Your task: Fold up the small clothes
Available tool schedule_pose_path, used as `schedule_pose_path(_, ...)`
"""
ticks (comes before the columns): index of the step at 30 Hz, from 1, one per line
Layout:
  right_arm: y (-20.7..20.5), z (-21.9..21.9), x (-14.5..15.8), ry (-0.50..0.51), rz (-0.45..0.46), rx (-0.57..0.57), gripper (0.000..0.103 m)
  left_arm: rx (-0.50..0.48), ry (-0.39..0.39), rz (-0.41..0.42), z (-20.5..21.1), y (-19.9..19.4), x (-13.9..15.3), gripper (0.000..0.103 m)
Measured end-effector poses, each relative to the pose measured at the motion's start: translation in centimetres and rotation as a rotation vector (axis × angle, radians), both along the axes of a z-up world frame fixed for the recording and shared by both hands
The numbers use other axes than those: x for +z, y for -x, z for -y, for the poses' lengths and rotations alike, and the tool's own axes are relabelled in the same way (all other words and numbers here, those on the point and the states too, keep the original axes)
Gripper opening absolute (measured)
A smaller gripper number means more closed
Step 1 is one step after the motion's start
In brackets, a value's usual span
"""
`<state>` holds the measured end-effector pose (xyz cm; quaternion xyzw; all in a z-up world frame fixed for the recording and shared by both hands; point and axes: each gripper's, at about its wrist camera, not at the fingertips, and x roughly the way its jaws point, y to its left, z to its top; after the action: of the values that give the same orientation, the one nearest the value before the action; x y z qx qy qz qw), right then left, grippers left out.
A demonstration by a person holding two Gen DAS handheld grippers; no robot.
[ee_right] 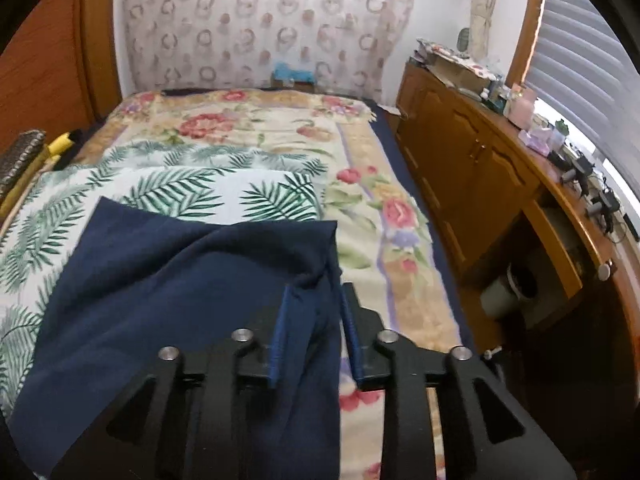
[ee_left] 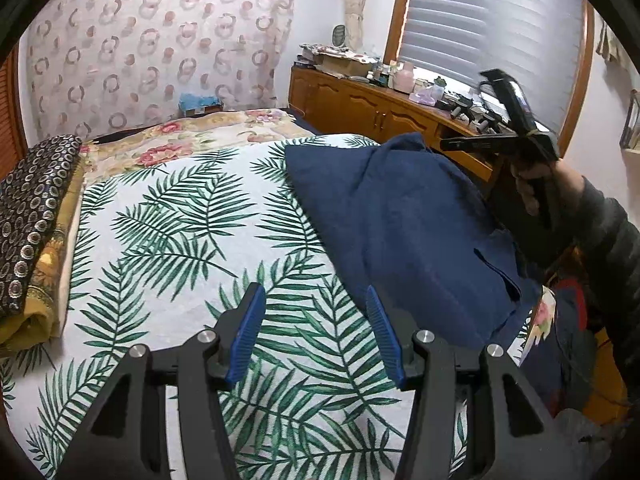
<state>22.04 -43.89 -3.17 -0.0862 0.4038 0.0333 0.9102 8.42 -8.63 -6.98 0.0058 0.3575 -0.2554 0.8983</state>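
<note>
A navy blue garment (ee_left: 404,216) lies on the palm-leaf sheet (ee_left: 192,224) at the right side of the bed. My left gripper (ee_left: 316,300) is open and empty, low over the sheet, just left of the garment's near edge. In the left wrist view the right gripper (ee_left: 508,136) is held up at the garment's far right side, lifting it. In the right wrist view my right gripper (ee_right: 316,304) is closed on a bunched edge of the navy garment (ee_right: 168,280), cloth pinched between the blue pads (ee_right: 280,336).
A folded dark patterned cloth (ee_left: 32,216) lies on a yellow blanket at the bed's left edge. A floral blanket (ee_right: 248,124) covers the far bed. A wooden cabinet (ee_right: 472,168) with clutter on top stands to the right under the window blinds.
</note>
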Motion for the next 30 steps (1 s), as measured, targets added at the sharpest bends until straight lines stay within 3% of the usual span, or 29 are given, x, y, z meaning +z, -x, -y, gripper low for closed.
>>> schedule_pose_path(4, 3.8, -1.4, 0.2, -0.035, 0.021, 0.048, 0.041, -0.016, -0.008, 0.000, 1.0, 0.2, -0.2, 0.051)
schedule_pose_path(13, 11.5, -5.6, -2.6, -0.062, -0.025, 0.185, 0.043, -0.057, -0.029, -0.008, 3.1, 0.7, -0.7, 0.051)
schedule_pose_path(22, 13.7, -7.6, -4.5, -0.029, -0.045, 0.209, 0.048, -0.063, -0.039, -0.012, 3.7, 1.0, -0.8, 0.051)
schedule_pose_path(30, 15.4, -6.2, -5.5, 0.020, -0.090, 0.211, 0.047, -0.079, -0.035, -0.025, 4.1, 1.1, -1.3, 0.051)
